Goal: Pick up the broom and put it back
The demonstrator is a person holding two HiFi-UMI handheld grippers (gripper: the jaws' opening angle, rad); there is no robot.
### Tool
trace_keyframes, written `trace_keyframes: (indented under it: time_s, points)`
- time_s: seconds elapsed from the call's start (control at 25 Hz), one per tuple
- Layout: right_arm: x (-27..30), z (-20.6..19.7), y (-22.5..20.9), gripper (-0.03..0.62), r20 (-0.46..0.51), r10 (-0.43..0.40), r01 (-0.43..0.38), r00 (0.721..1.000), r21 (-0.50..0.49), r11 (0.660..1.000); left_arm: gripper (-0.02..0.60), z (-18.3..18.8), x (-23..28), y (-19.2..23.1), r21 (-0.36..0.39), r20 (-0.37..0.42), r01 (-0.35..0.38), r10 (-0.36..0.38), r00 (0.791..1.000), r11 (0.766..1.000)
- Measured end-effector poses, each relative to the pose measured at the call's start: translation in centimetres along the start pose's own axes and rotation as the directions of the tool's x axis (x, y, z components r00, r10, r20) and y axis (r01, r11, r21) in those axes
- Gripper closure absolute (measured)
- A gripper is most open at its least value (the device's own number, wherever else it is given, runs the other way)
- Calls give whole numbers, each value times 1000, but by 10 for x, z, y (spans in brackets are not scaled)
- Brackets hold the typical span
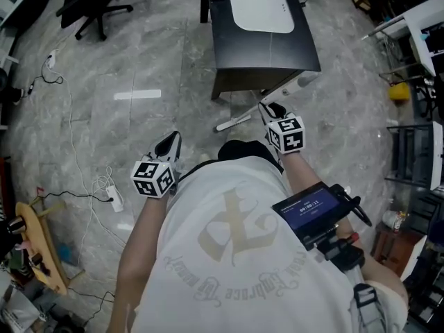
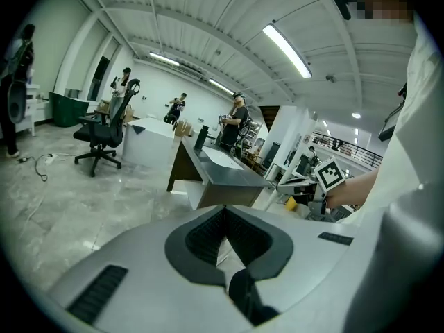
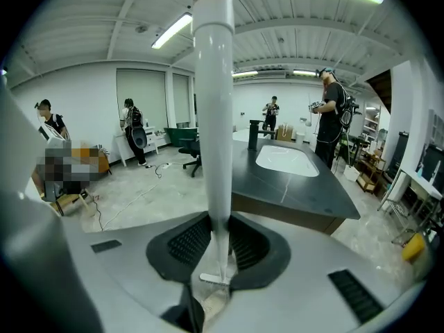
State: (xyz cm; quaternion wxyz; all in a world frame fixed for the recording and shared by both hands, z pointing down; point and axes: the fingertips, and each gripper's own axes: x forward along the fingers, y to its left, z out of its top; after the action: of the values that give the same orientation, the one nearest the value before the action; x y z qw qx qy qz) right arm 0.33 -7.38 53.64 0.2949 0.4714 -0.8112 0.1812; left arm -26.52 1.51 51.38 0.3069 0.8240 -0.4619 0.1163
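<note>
The broom (image 1: 239, 119) shows as a long white pole slanting over the floor in front of the dark table, its thicker end (image 1: 306, 80) near the table's corner. My right gripper (image 1: 271, 110) is shut on this pole. In the right gripper view the broom pole (image 3: 213, 116) rises straight up from between the ribbed pads (image 3: 187, 240), where the right gripper (image 3: 218, 240) clamps it. My left gripper (image 1: 169, 144) hangs lower left of the broom, apart from it. In its own view the left gripper (image 2: 223, 215) has its jaws together with nothing between them.
A dark table (image 1: 236, 50) with a white inset basin (image 1: 261, 5) stands straight ahead. An office chair (image 1: 90, 5) is at far left. Cables (image 1: 69, 109) and a power strip (image 1: 112, 193) lie on the marble floor. Shelving (image 1: 416, 137) and a yellow object (image 1: 399, 92) line the right.
</note>
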Motion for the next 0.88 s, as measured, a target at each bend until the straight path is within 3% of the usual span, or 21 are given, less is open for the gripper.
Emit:
trace_keyframes:
  time_s: [0.68,0.88]
  points:
    - [22,-72,3,500,-174,8,1,985,52,999,569,3,-29,-2,-13,-25,-82,81,996,997]
    - [54,-88,-23,500,-233,12,4,972,69,998,569,19,4,7,-12,-58,-90,90,994,996]
